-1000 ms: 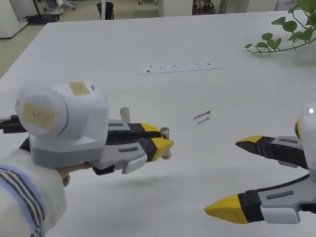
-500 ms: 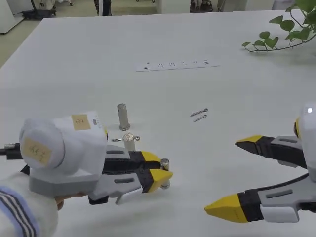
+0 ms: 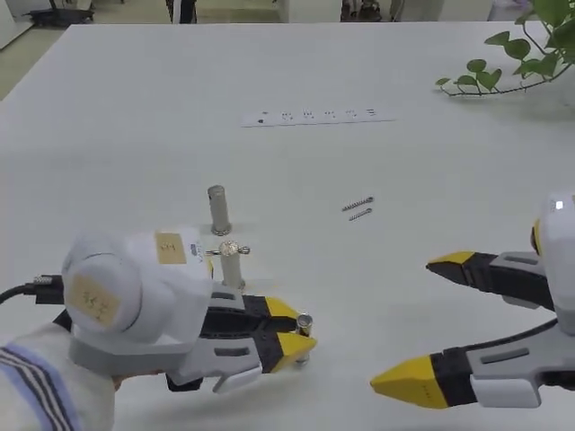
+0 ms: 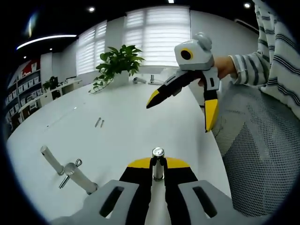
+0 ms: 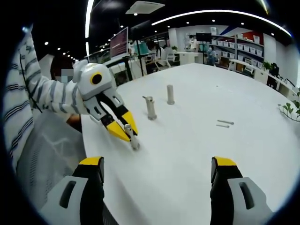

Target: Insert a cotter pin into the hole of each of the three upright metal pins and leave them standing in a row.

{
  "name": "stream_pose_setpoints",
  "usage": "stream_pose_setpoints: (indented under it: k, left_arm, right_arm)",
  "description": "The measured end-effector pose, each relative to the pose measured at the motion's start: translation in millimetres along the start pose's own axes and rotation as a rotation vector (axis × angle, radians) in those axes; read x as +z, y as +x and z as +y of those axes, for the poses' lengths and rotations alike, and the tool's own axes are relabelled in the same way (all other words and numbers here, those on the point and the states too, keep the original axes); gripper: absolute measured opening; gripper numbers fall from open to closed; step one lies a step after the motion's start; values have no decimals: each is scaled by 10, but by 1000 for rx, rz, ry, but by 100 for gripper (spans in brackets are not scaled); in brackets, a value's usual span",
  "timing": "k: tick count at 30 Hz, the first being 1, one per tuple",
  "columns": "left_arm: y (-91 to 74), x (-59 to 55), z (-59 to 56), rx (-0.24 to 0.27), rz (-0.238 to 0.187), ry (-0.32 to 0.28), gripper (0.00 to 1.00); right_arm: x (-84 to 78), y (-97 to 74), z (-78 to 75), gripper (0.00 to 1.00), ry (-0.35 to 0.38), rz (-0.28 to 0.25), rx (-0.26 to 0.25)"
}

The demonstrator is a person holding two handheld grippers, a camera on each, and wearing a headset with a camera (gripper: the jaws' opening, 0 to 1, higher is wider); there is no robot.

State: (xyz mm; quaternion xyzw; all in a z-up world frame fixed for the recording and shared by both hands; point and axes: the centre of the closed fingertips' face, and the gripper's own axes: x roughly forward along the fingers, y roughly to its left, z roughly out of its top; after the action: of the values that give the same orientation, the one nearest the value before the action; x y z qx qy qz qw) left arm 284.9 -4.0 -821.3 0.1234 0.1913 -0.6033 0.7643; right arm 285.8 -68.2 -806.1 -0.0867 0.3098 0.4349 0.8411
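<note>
Now, at white bench point(image 3: 431, 135): left gripper point(image 3: 305, 334) low at front left, jaws closed tight on held pin point(image 3: 305, 320). Yellow tips either side of shaft, rounded head clear above them. Held pin upright, foot down at bench level; contact w/ surface not clear from any view. Striped sleeve point(image 3: 36, 386) behind gripper body.

Just beyond, mid pin point(image 3: 232, 265) upright on bench, fitted cotter point(image 3: 225, 250) crosswise thru hole near top, ends out both sides. Further back again, far pin point(image 3: 216, 208), also upright. Three pins in rough diagonal line running away from person, held pin nearest, far pin last; mid pin near both, touching neither.

Right of pins, well apart from them: two loose cotters point(image 3: 358, 209), flat on bench, side by side, approx parallel.

Right gripper point(image 3: 402, 323) at front right, jaws spread wide, nothing between them. Tips aimed toward left gripper and held pin, w/ open bench between. Seen from right gripper view: left gripper's tips pinching held pin from the left, mid and far pins standing behind. Seen from left gripper view: held pin dead centre between own jaws, right gripper across the bench, gaping.

At back: white power strip point(image 3: 314, 117) flat across bench; plant point(image 3: 530, 45) trailing leaves over far-right corner.
</note>
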Motion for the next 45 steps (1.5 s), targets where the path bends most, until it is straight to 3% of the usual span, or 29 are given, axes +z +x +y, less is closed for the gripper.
stream_pose_setpoints:
  k: [10,28,33,40,45]
  left_arm:
    - [14,-73,-47,-7,10,21,7]
    - [0,-74,-80,7,-1,-20,8]
    - [-4,-168,-81,11,33,-42,8]
    - [-79,-187,-88,34,43,-55,25]
    - [-137,-114,-139,25,12,-91,41]
  right_arm:
    - [13,-5,-41,96,-7,9,-12]
    - [-44,-8,-75,96,-9,31,-11]
    - [-38,-7,-99,96,-15,34,-11]
    - [3,-22,-222,96,-30,37,-20]
    - [-32,7,-339,96,-41,64,-18]
